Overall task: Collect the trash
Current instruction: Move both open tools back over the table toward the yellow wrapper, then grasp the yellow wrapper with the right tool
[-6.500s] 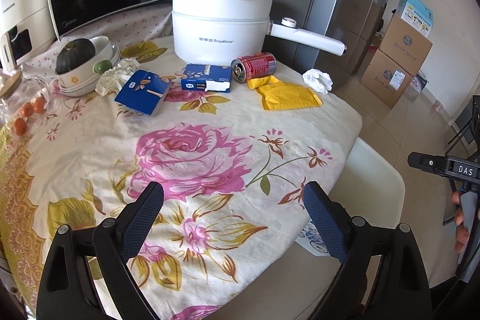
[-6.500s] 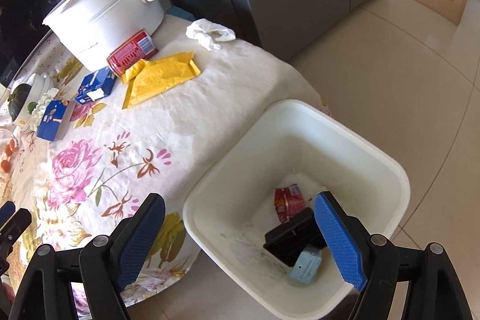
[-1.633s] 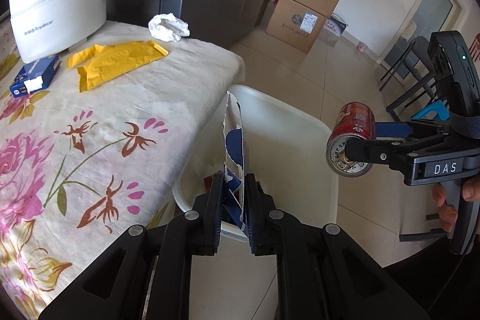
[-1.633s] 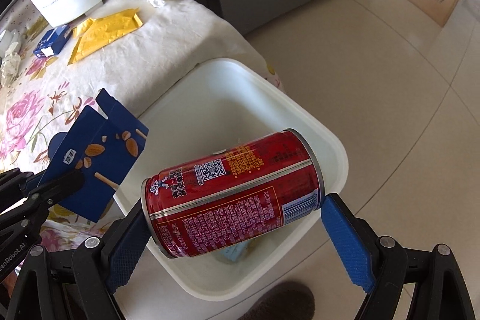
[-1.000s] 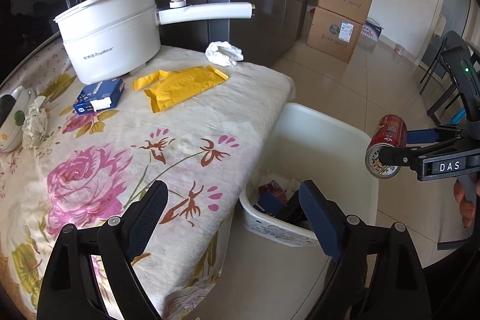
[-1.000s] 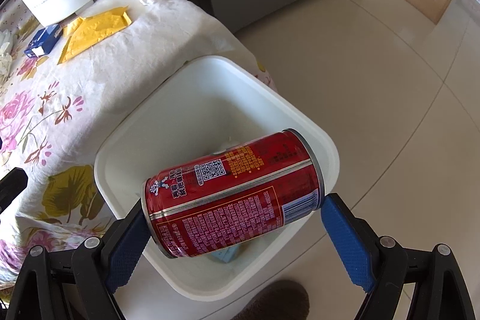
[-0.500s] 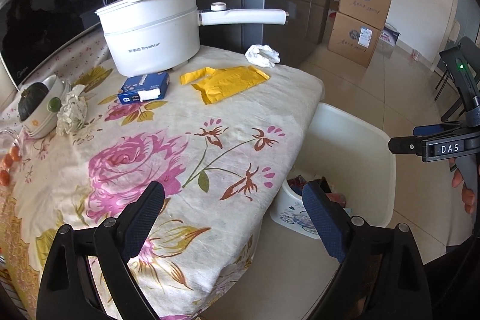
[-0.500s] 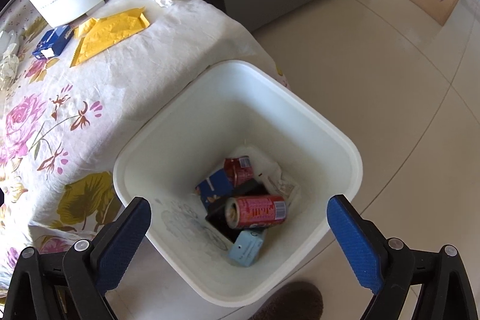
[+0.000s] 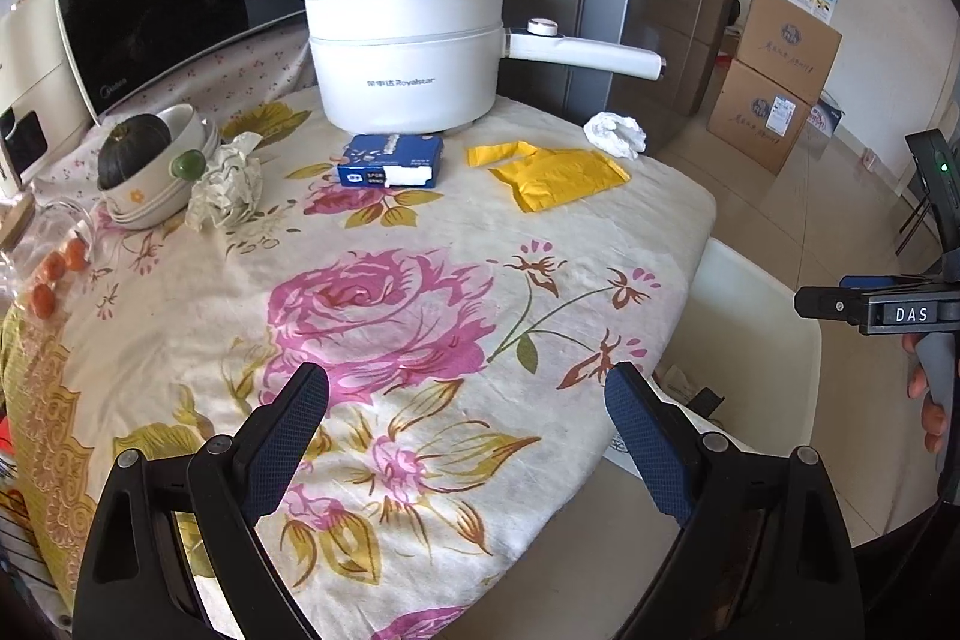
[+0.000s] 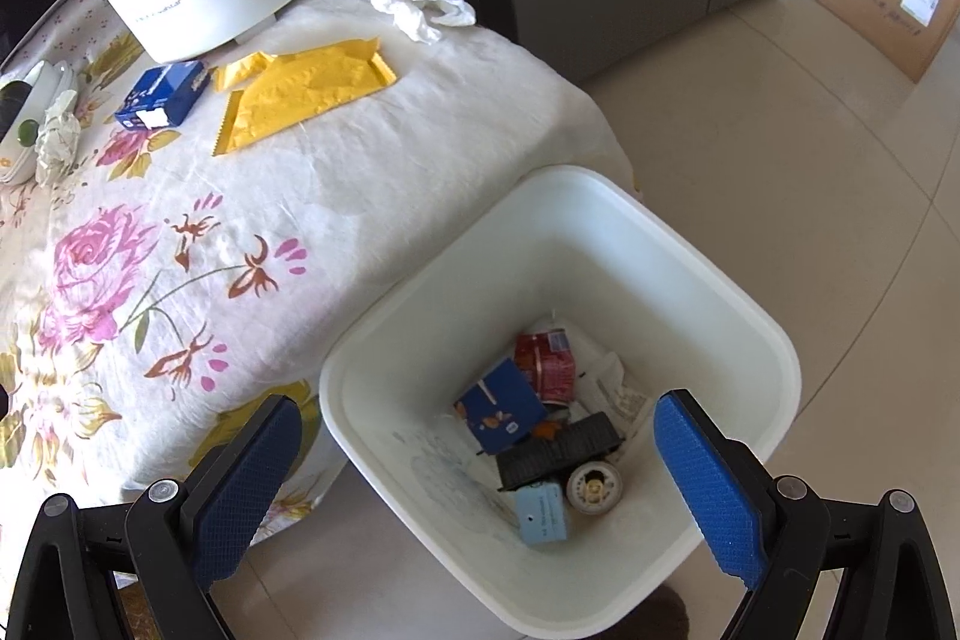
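Both tongs, left (image 9: 465, 409) and right (image 10: 474, 439), gaped empty; the white plastic bin (image 10: 774, 334) held several discards, while the yellow foil wrapper (image 10: 300, 91) and crumpled white tissue (image 10: 420, 4) waited on the counter (image 10: 198, 196).

On the tabletop (image 9: 180, 316) sit one white pot (image 9: 408, 52), one blue box (image 9: 390, 160), one yellow wrapper (image 9: 555, 175), one white tissue (image 9: 615, 133), one crumpled paper (image 9: 225, 178) and three small orange fruits (image 9: 57, 271). One white bin (image 10: 774, 340) stands on the floor. Three cardboard boxes (image 9: 780, 70) are stacked behind.
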`<state>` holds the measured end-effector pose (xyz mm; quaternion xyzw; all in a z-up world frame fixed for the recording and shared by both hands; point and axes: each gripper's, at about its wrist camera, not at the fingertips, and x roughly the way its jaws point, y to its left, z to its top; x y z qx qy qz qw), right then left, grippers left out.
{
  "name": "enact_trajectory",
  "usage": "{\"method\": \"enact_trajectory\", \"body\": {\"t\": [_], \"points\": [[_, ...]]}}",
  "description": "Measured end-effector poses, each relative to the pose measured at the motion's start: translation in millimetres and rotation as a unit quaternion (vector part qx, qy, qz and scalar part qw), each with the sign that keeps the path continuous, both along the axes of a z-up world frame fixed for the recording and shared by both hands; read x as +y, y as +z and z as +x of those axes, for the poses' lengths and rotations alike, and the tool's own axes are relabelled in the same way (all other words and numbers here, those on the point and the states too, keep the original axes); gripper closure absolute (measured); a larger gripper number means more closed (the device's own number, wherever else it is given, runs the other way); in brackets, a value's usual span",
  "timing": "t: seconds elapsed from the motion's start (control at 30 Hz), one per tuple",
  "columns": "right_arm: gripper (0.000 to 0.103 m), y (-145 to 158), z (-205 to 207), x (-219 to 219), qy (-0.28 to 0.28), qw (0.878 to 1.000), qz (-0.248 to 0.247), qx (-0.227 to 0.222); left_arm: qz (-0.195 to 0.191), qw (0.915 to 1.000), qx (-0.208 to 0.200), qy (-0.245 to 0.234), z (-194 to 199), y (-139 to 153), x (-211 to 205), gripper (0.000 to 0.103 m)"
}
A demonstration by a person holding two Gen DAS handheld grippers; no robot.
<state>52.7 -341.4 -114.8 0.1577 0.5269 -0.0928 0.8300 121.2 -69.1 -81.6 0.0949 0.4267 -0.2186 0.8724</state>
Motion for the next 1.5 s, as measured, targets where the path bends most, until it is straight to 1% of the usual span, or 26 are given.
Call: {"method": "enact_trajectory", "body": {"t": [0.07, 0.13, 0.23, 0.33, 0.43, 0.53, 0.73, 0.8, 0.97, 1.1, 1.2, 1.27, 1.37, 1.4, 1.43, 1.47, 1.5], "points": [[0.005, 2, 8, 9, 0.007, 1.0, -0.003, -0.003, -0.005, 0.9998, 0.002, 0.017, 7, 3, 12, 0.008], [0.005, 3, 18, 17, 0.012, 1.0, -0.007, -0.004, -0.011, 0.9993, 0.005, 0.035, 14, 5, 25, 0.003], [0.005, 2, 38, 29, 0.02, 1.0, -0.004, -0.001, -0.017, 0.9981, 0.013, 0.057, 26, 5, 43, 0.001], [0.005, -3, 64, 37, 0.026, 1.0, 0.009, 0.011, -0.014, 0.997, 0.018, 0.073, 38, 4, 58, 0.0], [0.005, -4, 91, 42, 0.025, 0.999, 0.023, 0.003, -0.008, 0.9961, 0.018, 0.085, 49, 2, 71, 0.0], [0.005, -7, 121, 47, 0.03, 0.999, 0.012, -0.004, -0.007, 0.9947, 0.022, 0.1, 59, -2, 84, 0.0], [0.005, -20, 171, 45, 0.03, 0.999, 0.016, -0.021, -0.021, 0.991, 0.036, 0.128, 77, -9, 107, 0.0], [0.005, -27, 184, 45, 0.03, 0.999, 0.014, -0.021, -0.028, 0.9897, 0.043, 0.134, 83, -12, 111, 0.0], [0.005, -45, 208, 40, 0.023, 1.0, 0.001, -0.017, -0.027, 0.989, 0.05, 0.136, 91, -17, 110, 0.0], [0.005, -62, 220, 39, 0.025, 1.0, -0.007, -0.004, -0.023, 0.9884, 0.057, 0.139, 95, -24, 111, 0.0], [0.005, -64, 222, 42, 0.032, 0.999, -0.021, -0.015, -0.018, 0.9876, 0.064, 0.143, 98, -30, 113, 0.0], [0.007, -64, 223, 43, 0.029, 0.999, -0.025, -0.017, -0.017, 0.9869, 0.07, 0.145, 99, -33, 114, 0.0], [0.022, -61, 223, 49, 0.044, 0.998, -0.025, -0.027, -0.02, 0.9859, 0.076, 0.148, 99, -37, 115, 0.0], [0.033, -59, 223, 51, 0.052, 0.998, -0.021, -0.032, -0.02, 0.9857, 0.077, 0.148, 99, -37, 116, 0.0], [0.048, -58, 223, 53, 0.059, 0.997, -0.016, -0.036, -0.021, 0.9858, 0.077, 0.148, 98, -37, 116, 0.0], [0.056, -56, 223, 55, 0.067, 0.997, -0.007, -0.04, -0.02, 0.986, 0.076, 0.147, 98, -36, 115, 0.0], [0.067, -56, 222, 57, 0.071, 0.997, 0.004, -0.041, -0.019, 0.9862, 0.074, 0.147, 97, -35, 115, 0.0]]}}
